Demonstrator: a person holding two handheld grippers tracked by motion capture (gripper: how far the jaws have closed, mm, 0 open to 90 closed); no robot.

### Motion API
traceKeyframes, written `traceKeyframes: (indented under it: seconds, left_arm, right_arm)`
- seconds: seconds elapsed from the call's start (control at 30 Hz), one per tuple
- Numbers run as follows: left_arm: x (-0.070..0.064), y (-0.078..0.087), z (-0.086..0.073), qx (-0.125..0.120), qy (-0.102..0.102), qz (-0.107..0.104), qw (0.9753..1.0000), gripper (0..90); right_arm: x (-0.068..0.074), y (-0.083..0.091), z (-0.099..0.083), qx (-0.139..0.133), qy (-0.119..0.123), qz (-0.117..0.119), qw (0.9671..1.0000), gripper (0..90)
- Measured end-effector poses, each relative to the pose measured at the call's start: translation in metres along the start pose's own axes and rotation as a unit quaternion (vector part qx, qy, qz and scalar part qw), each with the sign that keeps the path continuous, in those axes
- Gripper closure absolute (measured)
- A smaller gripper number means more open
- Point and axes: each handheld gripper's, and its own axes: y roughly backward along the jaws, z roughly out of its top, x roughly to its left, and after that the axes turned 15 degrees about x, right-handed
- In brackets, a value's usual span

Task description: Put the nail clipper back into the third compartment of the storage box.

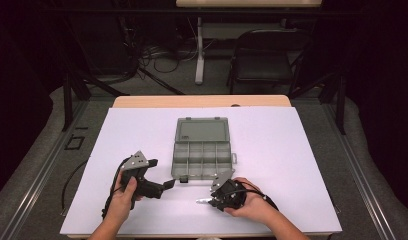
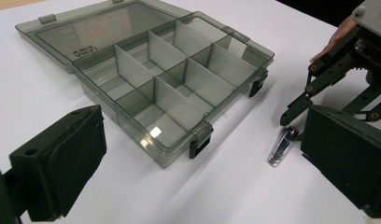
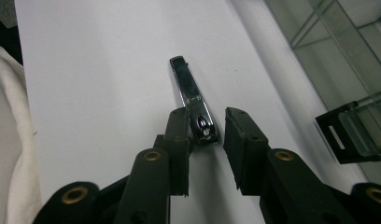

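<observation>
White sheet (image 1: 272, 150) covers most of the table, flat and matte; wide bare margins left, right and far of the work, narrower strip at the near edge where the forearms come in.

Organizer box (image 1: 202, 150) sits mid-sheet: smoky translucent plastic, rectangular, lid (image 2: 81, 35) laid fully back flat on the far side, thin dividers forming a grid of compartments, black latches (image 2: 200, 140) on the near wall.

Left gripper (image 1: 168, 184) near-left of the box, jaws spread wide, gripping nothing, its tip just beside the box's near-left corner. Black blocky pads (image 2: 62, 163), matte.

Right gripper (image 1: 206, 201) near-right of the box, low over the sheet, jaws parted and straddling the hinge end of the nail clipper (image 3: 193, 100). One jaw sits just beside it; can't tell if it touches. Not clamped.

Clipper: small, slim, chromed metal, glossy, lying flat on the sheet just near of the box's near wall, apart from it. Room is tight between clipper and latch, free on its other side.
</observation>
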Motion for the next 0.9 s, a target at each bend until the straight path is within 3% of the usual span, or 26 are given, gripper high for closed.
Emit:
traceKeyframes:
  seconds: [0.5,0.67,0.9]
  left_arm:
    - [0.001,0.0,0.0,0.001,0.002,0.001,1.0,0.3]
    - [0.001,0.0,0.0,-0.001,0.002,0.001,1.0,0.4]
    - [0.001,0.0,0.0,0.0,0.002,0.001,1.0,0.4]
  right_arm:
    - [0.0,-0.003,0.008,0.008,0.01,0.007,0.9999,74.3]
    - [0.001,-0.003,0.01,0.011,0.012,0.011,0.9998,79.3]
    - [0.002,-0.003,0.012,0.02,0.001,0.012,0.9997,79.6]
